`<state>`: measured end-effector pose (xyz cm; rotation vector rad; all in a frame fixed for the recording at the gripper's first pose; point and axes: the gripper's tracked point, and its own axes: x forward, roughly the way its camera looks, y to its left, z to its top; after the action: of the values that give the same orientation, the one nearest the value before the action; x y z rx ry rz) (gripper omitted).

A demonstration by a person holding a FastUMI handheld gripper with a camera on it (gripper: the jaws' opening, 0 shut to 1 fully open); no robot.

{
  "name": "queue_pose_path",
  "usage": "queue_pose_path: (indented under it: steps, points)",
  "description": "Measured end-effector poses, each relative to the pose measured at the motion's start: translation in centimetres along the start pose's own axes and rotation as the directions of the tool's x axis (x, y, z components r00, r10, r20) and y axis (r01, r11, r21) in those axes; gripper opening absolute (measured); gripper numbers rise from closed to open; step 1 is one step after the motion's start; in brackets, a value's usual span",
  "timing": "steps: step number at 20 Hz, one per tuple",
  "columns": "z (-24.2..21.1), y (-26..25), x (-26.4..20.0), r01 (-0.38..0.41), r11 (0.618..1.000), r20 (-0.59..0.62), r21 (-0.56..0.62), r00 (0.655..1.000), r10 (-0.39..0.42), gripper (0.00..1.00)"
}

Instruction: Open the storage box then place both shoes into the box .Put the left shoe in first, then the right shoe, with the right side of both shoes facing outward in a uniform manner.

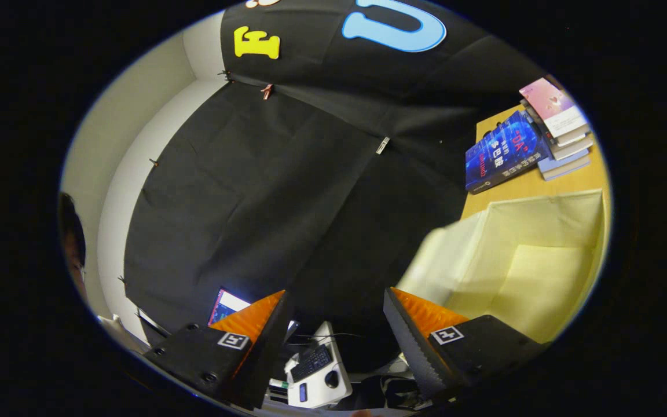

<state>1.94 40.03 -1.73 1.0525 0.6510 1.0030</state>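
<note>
The gripper [336,330] hangs with its fingers spread wide and nothing between them — released, empty, pointed up and off toward the black cloth wall [264,191] rather than at the work. Just past the right finger sits the storage box [533,255], pale cream fabric, soft-sided, its top already open so you look straight down into a bare cream bottom (no shoe inside yet, and I can't spot either shoe from here). So the step in hand, as I read it, is fetching the left shoe, and doing that well means swinging the fingers down and round to find it, taking it by the firm side wall or heel, not the floppy tongue, and working out which way its right side faces before lifting. The box walls look limp — one flap sags outward near the fingers — so lower in from above rather than brushing the rim. Beyond the box, a stack of books [533,142] rests on the wooden table [591,174].
</note>
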Motion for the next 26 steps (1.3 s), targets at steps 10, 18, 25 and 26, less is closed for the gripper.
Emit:
queue_pose_path:
  steps: [10, 18, 25, 26]
  points:
    - [0.9, -5.1, -13.4, 0.400, 0.875, 0.134, -0.271, 0.916, -0.378, 0.98]
    - [-4.3, -15.7, -29.3, 0.736, 0.662, 0.080, -0.145, 0.675, -0.733, 0.98]
    - [-9.4, -25.4, -36.0, 0.882, 0.471, -0.043, -0.005, 0.471, -0.881, 0.97]
    - [-9.7, -26.7, -36.4, 0.895, 0.446, -0.055, 0.003, 0.446, -0.894, 0.97]
